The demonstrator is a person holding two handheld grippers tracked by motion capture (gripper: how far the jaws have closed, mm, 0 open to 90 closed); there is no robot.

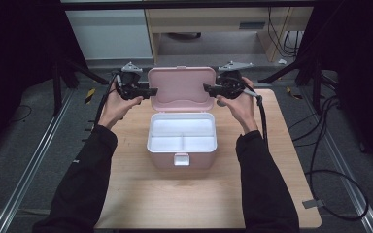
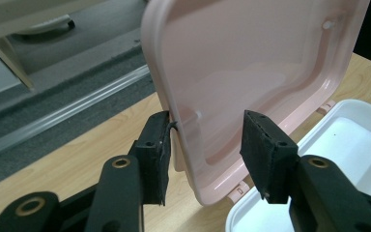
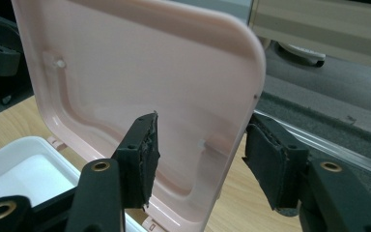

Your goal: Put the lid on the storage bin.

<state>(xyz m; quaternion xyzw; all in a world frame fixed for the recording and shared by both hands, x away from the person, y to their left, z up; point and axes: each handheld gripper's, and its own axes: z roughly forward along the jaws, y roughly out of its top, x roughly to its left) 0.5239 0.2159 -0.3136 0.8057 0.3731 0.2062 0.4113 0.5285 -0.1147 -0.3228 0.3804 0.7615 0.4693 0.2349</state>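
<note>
The pink lid point(image 1: 180, 89) at upper centre stood fully raised, the box point(image 1: 181, 141) open. Both the left tool point(image 1: 150, 91) and the right tool point(image 1: 207, 88) straddled its side edges, half-open and apparently not clamping.

Dim lab corner — grey floor, pale wood furniture

Light wood table point(image 1: 141, 194) on grey carpeted floor point(image 1: 29, 145); metal rails point(image 1: 26, 165) run along both sides. Behind it, a pale wooden desk point(image 1: 209, 22) with a white panel point(image 1: 109, 34) to its left. Black curtains point(image 1: 9, 48) and stand legs at left and right edges — black cables point(image 1: 330, 145) loop over the floor at right.
</note>
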